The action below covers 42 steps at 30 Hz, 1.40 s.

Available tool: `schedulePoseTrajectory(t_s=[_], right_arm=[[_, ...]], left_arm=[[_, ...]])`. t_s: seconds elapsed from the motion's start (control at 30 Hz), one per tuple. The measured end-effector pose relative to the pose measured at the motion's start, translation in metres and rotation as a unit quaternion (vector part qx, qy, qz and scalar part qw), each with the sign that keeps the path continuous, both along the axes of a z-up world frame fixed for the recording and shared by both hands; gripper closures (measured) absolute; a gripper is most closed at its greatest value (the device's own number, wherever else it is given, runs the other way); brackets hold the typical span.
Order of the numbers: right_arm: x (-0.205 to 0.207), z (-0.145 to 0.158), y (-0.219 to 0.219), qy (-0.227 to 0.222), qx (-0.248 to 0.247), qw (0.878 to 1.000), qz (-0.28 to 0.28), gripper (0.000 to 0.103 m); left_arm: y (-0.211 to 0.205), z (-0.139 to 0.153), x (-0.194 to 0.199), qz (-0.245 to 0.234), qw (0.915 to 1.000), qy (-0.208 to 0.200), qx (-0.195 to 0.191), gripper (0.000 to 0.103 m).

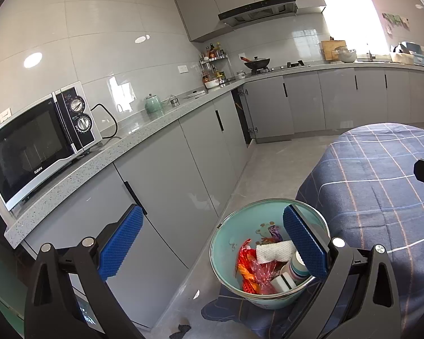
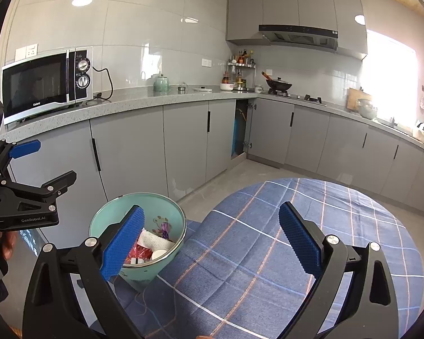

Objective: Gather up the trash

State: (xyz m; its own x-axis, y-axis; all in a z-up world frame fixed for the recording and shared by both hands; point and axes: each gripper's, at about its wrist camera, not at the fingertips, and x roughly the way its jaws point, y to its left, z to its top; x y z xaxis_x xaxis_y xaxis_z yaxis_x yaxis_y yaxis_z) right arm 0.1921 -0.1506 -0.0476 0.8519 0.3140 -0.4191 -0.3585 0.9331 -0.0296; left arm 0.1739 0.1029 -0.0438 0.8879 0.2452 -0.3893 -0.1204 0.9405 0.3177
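A teal bin (image 1: 229, 240) stands on the floor by the table's left edge; it also shows in the right wrist view (image 2: 104, 220). Inside lie a white crumpled paper towel (image 1: 271, 251), red plastic wrappers (image 1: 250, 271), a small white bottle (image 1: 295, 265) and a purple wrapper (image 1: 275, 230). My left gripper (image 1: 212, 243) is open and empty, held above and left of the bin; it shows at the left edge of the right wrist view (image 2: 46, 163). My right gripper (image 2: 212, 240) is open and empty above the blue plaid tablecloth (image 2: 268, 254), right of the bin.
A round table with the plaid cloth (image 1: 381, 186) fills the right side. Grey cabinets (image 2: 183, 141) and a speckled counter run along the wall, with a microwave (image 2: 45, 84), a green jar (image 2: 161, 83), a spice rack and a wok (image 2: 278, 84). One cabinet door (image 2: 248, 130) stands ajar.
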Motion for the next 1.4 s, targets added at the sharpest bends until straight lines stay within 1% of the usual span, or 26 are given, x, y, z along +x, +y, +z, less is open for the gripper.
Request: schedulePoseTrajectory(t_s=[0.47,0.77,0.93,1.2,1.4], right_arm=[[-0.003,0.004,-0.005,-0.008,0.006,1.000,-0.004,0.008],[-0.005,0.006,-0.008,-0.015,0.011,1.000,-0.007,0.008],[-0.006,0.008,-0.010,-0.019,0.012,1.000,-0.008,0.008],[-0.005,0.007,-0.012,-0.017,0.011,1.000,-0.008,0.008],[-0.003,0.002,-0.017,-0.008,0.008,1.000,-0.011,0.008]], left_arm=[[-0.003,0.001,-0.001,-0.004,1.0000,0.000,0.008,0.005],[-0.008,0.003,-0.004,-0.008,0.9998,-0.007,0.018,0.005],[-0.010,0.003,-0.003,-0.003,0.9997,-0.008,0.022,0.005],[-0.011,0.000,-0.003,0.007,0.9994,-0.012,0.031,0.005],[-0.013,0.001,-0.003,-0.005,0.9996,-0.008,0.027,0.005]])
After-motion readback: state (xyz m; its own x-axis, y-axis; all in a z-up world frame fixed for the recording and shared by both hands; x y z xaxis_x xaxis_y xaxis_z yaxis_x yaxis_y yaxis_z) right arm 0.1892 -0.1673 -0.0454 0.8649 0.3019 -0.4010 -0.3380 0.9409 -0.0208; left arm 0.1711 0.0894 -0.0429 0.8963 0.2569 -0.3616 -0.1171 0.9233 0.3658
